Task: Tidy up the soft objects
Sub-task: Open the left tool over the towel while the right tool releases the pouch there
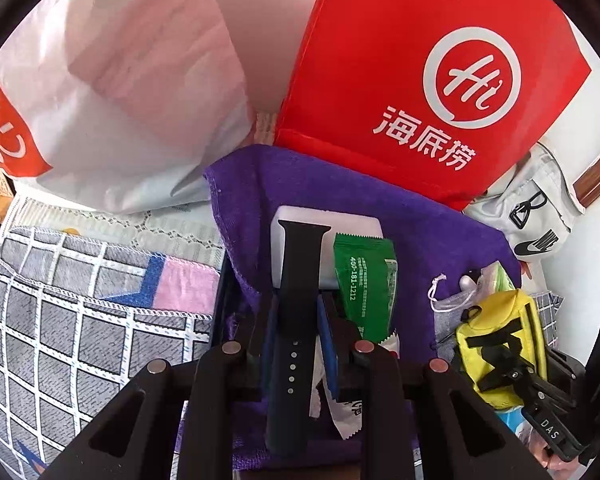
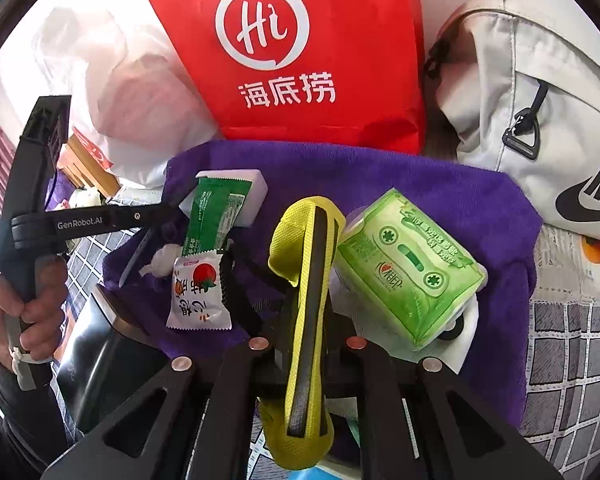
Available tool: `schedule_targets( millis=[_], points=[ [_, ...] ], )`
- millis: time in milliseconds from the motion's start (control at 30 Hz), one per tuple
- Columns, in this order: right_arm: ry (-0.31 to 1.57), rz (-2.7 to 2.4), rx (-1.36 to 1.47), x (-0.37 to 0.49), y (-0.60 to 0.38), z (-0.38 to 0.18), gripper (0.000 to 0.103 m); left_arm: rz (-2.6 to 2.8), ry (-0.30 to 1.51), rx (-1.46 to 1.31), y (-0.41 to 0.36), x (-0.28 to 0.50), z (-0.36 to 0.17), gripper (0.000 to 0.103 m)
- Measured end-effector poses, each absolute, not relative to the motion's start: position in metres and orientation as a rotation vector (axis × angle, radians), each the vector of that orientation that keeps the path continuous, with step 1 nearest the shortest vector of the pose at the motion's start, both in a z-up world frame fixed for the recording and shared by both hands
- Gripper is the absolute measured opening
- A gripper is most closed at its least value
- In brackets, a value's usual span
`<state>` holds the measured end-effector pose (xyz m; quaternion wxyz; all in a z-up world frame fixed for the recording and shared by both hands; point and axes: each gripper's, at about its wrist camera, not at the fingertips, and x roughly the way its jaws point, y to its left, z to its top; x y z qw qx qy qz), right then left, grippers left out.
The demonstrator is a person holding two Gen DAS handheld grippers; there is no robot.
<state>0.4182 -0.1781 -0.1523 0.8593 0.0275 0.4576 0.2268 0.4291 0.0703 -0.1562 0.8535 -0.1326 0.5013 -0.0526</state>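
Left tool (image 1: 300, 320) clamps a black strap (image 1: 296, 340); right tool (image 2: 304, 328) seemingly pinches a yellow pouch (image 2: 304, 280) over purple towel (image 2: 420, 184).

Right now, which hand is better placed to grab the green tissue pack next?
Right. The green tissue pack lies just beside the right gripper, though it must first drop the yellow pouch. The left gripper holds a black strap farther off across the purple towel.

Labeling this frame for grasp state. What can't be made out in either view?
- Left wrist: lower end of the black watch strap, hidden behind the left tool.
- Right wrist: near end of the yellow pouch, hidden behind the right tool.
- Both: contents of the red bag, closed side facing the camera.
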Motion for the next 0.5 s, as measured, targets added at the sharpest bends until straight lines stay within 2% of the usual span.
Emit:
schedule_targets(
  millis=[33,100,200,367,400,433,500],
  points=[
    [0.956,0.476,0.056,0.417,-0.179,-0.151,0.017,-0.116,1.058,-0.283,0.070,0.430,-0.157,0.020],
    [0.943,0.470,0.038,0.414,-0.181,-0.146,0.033,-0.123,1.061,-0.283,0.069,0.431,-0.158,0.020],
    [0.916,0.461,0.036,0.411,-0.187,-0.138,0.037,-0.114,1.063,-0.284,0.068,0.432,-0.159,0.020],
    [0.894,0.433,0.022,0.408,-0.195,-0.128,0.038,-0.118,1.075,-0.287,0.067,0.434,-0.160,0.023],
    [0.890,0.430,0.022,0.408,-0.196,-0.126,0.038,-0.116,1.077,-0.290,0.066,0.434,-0.160,0.034],
    [0.884,0.430,0.023,0.407,-0.197,-0.124,0.038,-0.112,1.076,-0.291,0.066,0.434,-0.159,0.049],
    [0.873,0.433,0.030,0.405,-0.200,-0.120,0.040,-0.105,1.056,-0.284,0.066,0.432,-0.154,0.055]
  ],
)
